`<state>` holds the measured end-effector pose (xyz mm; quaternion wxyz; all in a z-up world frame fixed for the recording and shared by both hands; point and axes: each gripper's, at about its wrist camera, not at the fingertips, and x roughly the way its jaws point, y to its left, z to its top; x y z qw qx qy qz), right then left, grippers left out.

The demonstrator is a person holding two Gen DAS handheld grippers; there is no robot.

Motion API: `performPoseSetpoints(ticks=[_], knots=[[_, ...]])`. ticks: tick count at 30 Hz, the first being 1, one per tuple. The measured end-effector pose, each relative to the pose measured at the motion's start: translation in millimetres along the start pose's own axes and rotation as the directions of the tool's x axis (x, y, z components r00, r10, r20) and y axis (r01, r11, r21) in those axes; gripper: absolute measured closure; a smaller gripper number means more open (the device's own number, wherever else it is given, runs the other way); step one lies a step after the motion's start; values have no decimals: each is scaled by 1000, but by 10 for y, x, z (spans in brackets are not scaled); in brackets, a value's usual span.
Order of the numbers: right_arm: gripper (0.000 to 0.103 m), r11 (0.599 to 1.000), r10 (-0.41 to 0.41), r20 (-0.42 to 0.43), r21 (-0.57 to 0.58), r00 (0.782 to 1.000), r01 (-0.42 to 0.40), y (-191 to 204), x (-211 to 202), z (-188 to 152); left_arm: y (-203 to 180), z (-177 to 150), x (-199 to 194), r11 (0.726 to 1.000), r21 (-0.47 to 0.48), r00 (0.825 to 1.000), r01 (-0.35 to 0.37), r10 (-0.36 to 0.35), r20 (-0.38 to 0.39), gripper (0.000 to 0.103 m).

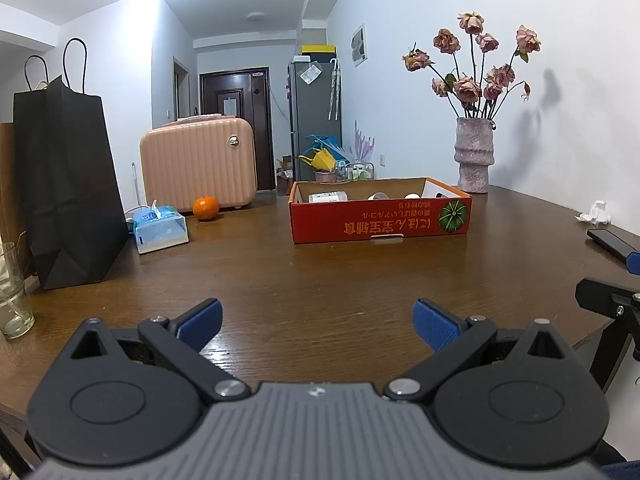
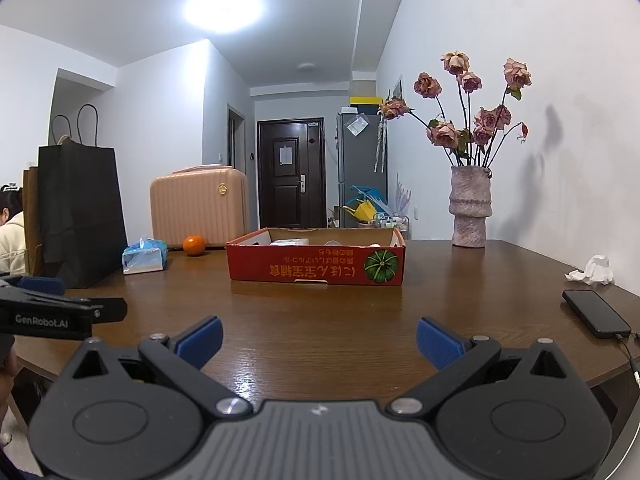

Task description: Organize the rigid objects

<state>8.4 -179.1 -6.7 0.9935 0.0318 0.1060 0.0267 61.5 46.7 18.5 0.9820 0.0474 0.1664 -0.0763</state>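
Hovering low over the near edge of the wooden table [image 1: 320, 280], the left gripper [image 1: 318, 322] has its blue fingers spread wide with nothing between them, and the right gripper [image 2: 319, 338] is spread and bare the same way. Far across the table sits a red cardboard box [image 1: 380, 220], a few pale items inside it too hidden to identify. Left of the box lie an orange [image 1: 205, 208] and a tissue pack [image 1: 160, 228]; a phone [image 2: 596, 314] lies at the right edge
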Motion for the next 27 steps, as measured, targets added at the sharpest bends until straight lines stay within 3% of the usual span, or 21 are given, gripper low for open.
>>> performPoseSetpoints(ticks=[23,27], knots=[[0,1000,-2,-1,8,1000,2,-33,-4,14,-30,20,-35,1000,-4,1000,6,-6,12,0],[0,1000,-2,0,8,1000,2,-33,-5,13,-28,20,-40,999,-4,999,32,-32,6,0]])
